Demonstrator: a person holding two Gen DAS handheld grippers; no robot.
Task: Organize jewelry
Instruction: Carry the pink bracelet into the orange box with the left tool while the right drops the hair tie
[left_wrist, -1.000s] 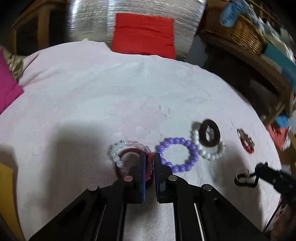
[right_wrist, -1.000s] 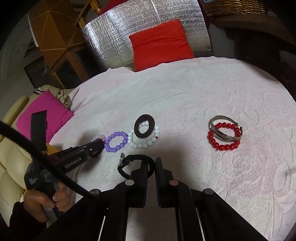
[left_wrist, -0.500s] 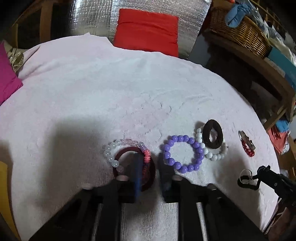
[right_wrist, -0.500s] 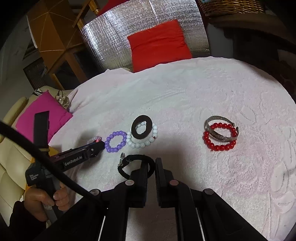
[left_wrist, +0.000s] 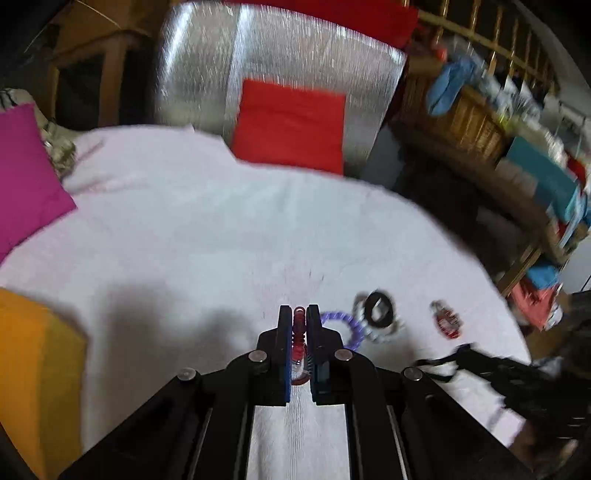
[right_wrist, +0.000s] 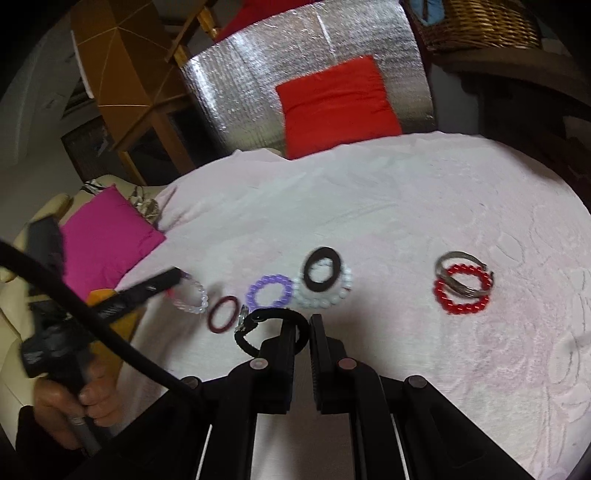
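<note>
My left gripper (left_wrist: 299, 310) is shut on a white, pink and red beaded bracelet (left_wrist: 298, 328) and holds it above the cloth; it hangs from the tips in the right wrist view (right_wrist: 192, 295). A dark red bangle (right_wrist: 222, 314) lies on the cloth below it. My right gripper (right_wrist: 303, 319) is shut on a black cord bracelet with a metal clasp (right_wrist: 266, 321). A purple bead bracelet (right_wrist: 269, 291), a white bead bracelet (right_wrist: 325, 295) with a dark ring (right_wrist: 322, 273) on it, and a red bead bracelet (right_wrist: 463, 291) under a silver bangle (right_wrist: 461, 262) lie in a row.
The round table has a pale pink cloth (right_wrist: 406, 206). A red cushion (right_wrist: 336, 103) leans on a silver padded backing behind it. A magenta cushion (right_wrist: 103, 240) and an orange one (left_wrist: 33, 369) sit at the left. A wicker basket (left_wrist: 461, 122) stands on shelving at the right.
My left gripper closed on the beaded bracelet and lifted it, leaving the dark red bangle on the cloth. My right gripper stayed shut on the black cord bracelet, shifting little.
</note>
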